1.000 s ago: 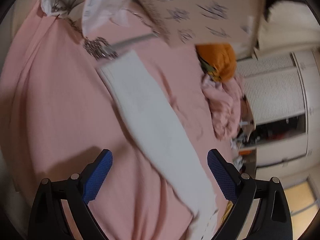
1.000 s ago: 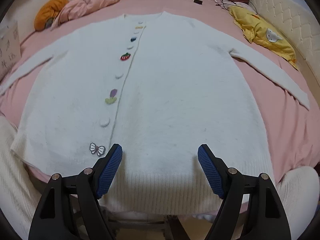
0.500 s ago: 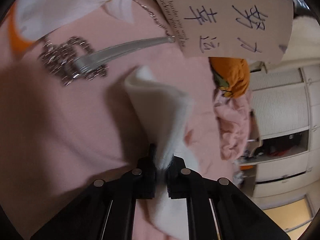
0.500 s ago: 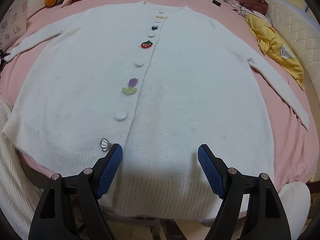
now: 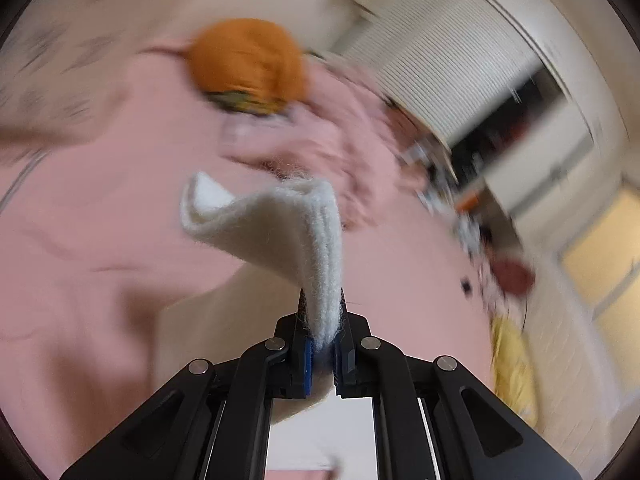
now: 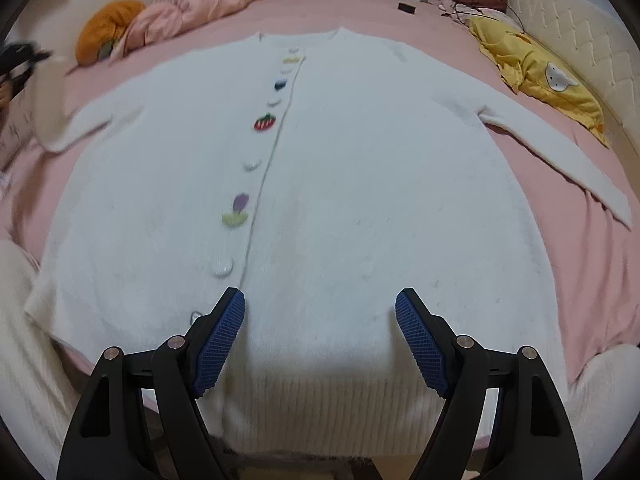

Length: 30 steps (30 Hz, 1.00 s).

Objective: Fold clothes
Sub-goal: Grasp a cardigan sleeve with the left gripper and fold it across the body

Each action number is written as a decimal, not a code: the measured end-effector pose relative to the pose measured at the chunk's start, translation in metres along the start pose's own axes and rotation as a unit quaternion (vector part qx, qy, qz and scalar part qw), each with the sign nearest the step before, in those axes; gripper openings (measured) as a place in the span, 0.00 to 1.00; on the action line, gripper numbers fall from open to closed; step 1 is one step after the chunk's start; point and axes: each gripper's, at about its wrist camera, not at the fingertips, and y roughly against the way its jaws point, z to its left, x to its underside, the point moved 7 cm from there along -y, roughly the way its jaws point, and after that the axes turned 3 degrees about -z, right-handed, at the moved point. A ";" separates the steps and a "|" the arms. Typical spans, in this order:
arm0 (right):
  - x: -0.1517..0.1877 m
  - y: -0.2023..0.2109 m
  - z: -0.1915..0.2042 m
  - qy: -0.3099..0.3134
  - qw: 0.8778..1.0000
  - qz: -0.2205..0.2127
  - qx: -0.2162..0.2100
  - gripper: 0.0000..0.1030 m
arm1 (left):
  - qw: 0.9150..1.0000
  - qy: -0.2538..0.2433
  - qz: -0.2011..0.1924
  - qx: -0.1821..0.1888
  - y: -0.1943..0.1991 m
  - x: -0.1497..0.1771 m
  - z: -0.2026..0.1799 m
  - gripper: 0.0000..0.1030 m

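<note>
My left gripper is clamped tight on the cuff end of the white cardigan's sleeve, which stands up out of the closed fingers and curls over to the left, lifted clear of the pink bedsheet. The left view is blurred. Beyond the sleeve lies a crumpled pink quilt, and past that an orange plush cushion. Farther right is a white slatted cabinet.

My right gripper hangs with its blue pads wide apart above the ribbed hem of the white cardigan, holding nothing. The cardigan lies flat, face up, spread across the bedsheet, buttoned down the front. Near my left pad is a plain white button, then a tulip patch, and farther up a strawberry patch. The cardigan's other sleeve stretches out flat toward the right edge. Beyond it a yellow garment lies beside the quilted cream headboard. At the far end, clutter sits along the bed's edge.
</note>
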 end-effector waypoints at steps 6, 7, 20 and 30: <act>-0.005 0.007 -0.016 -0.037 0.998 -0.033 -0.045 0.76 | 0.987 -0.143 0.066 0.011 -0.070 0.065 -0.157 0.08; -0.006 0.008 -0.019 -0.044 0.997 -0.038 -0.053 0.76 | 0.982 -0.175 0.073 0.005 -0.081 0.084 -0.183 0.08; -0.014 0.004 -0.062 -0.167 0.975 -0.044 -0.141 0.76 | 0.827 -0.533 0.169 -0.063 -0.209 0.410 -0.365 0.08; -0.017 -0.005 -0.070 -0.204 0.963 -0.028 -0.172 0.76 | 0.809 -0.560 0.179 0.008 -0.187 0.476 -0.391 0.08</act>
